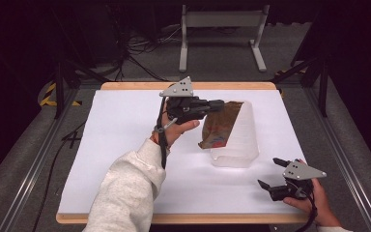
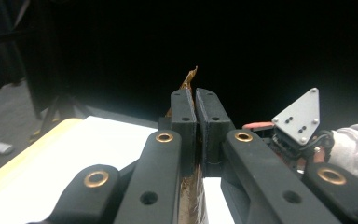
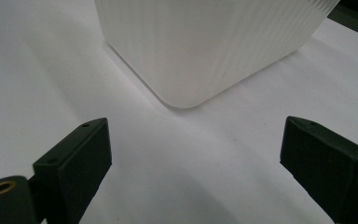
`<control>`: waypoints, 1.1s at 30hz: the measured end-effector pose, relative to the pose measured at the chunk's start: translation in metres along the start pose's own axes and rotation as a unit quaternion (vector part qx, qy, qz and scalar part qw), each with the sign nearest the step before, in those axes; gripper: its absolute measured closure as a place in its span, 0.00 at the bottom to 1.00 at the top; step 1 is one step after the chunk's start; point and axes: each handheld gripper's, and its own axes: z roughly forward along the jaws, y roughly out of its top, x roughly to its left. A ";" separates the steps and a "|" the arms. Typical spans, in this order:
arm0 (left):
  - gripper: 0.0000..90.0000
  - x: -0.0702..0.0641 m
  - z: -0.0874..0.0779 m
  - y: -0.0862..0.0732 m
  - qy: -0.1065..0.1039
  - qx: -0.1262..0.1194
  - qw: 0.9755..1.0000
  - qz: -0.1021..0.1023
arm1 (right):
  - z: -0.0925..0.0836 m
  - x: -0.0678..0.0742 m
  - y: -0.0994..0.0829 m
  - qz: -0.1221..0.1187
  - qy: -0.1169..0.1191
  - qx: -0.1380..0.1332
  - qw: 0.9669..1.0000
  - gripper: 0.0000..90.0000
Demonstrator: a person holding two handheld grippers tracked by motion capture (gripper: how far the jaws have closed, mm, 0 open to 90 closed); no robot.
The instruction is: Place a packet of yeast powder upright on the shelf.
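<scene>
The left tongs (image 1: 218, 104) pinch the light, crinkly brown wrapper (image 1: 221, 126) by its top edge over the translucent plastic bin (image 1: 244, 145), while the right tongs (image 1: 272, 173) gape empty near the surface's (image 1: 125, 145) front right corner.

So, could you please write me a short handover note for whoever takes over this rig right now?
Left claw: shut on the top edge of the crinkled brown foil packet, holding it up by the open side of the container.
Right claw: open, holding nothing, low over the white table near its front right corner, pointed at the container.
Translucent white ribbed plastic container: lying on its side mid-table; the packet's lower end is at its mouth.
Done: packet gripped.
Left: whether the packet is going in or coming out cannot be told, so finish that move; the right claw could probably steady the container.
</scene>
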 end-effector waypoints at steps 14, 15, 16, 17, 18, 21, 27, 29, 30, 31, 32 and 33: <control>0.96 0.003 0.042 -0.004 -0.028 0.002 1.000 0.003 | 0.000 -0.001 -0.001 0.000 0.001 0.000 1.000 0.10; 0.96 0.004 0.044 -0.005 -0.027 0.003 1.000 0.003 | 0.000 -0.001 -0.001 -0.001 0.001 0.000 1.000 0.10; 0.96 0.004 0.046 -0.006 -0.028 0.003 1.000 0.000 | 0.000 0.000 -0.001 -0.002 0.001 0.000 1.000 0.10; 0.96 0.004 0.049 -0.008 -0.034 0.001 0.999 -0.001 | -0.001 0.000 -0.001 -0.001 0.001 0.000 1.000 0.10; 0.96 0.004 0.051 -0.009 -0.033 0.001 0.999 -0.001 | -0.001 0.000 -0.001 -0.001 0.001 0.000 1.000 0.10; 0.96 0.003 0.056 -0.013 -0.034 0.007 0.999 0.001 | -0.001 0.000 -0.001 -0.001 0.001 0.000 1.000 0.10; 0.96 0.001 0.063 -0.026 -0.041 0.001 0.999 -0.007 | -0.001 0.000 -0.001 -0.003 0.002 0.001 1.000 0.10; 0.96 0.001 0.064 -0.030 -0.040 0.004 0.999 -0.008 | 0.000 0.000 -0.001 -0.003 0.002 0.000 1.000 0.10; 0.96 0.002 0.064 -0.033 -0.040 0.003 0.999 -0.015 | 0.000 0.000 -0.001 -0.003 0.002 0.001 1.000 0.10; 0.96 0.002 0.065 -0.036 -0.041 0.001 0.999 -0.018 | 0.000 0.000 -0.001 -0.003 0.002 0.002 1.000 0.10; 0.95 0.002 0.065 -0.039 -0.041 -0.001 0.999 -0.022 | 0.000 0.000 -0.001 -0.004 0.003 0.002 1.000 0.10; 0.95 0.002 0.065 -0.043 -0.041 -0.002 0.999 -0.027 | 0.000 0.000 -0.001 -0.004 0.003 0.003 1.000 0.10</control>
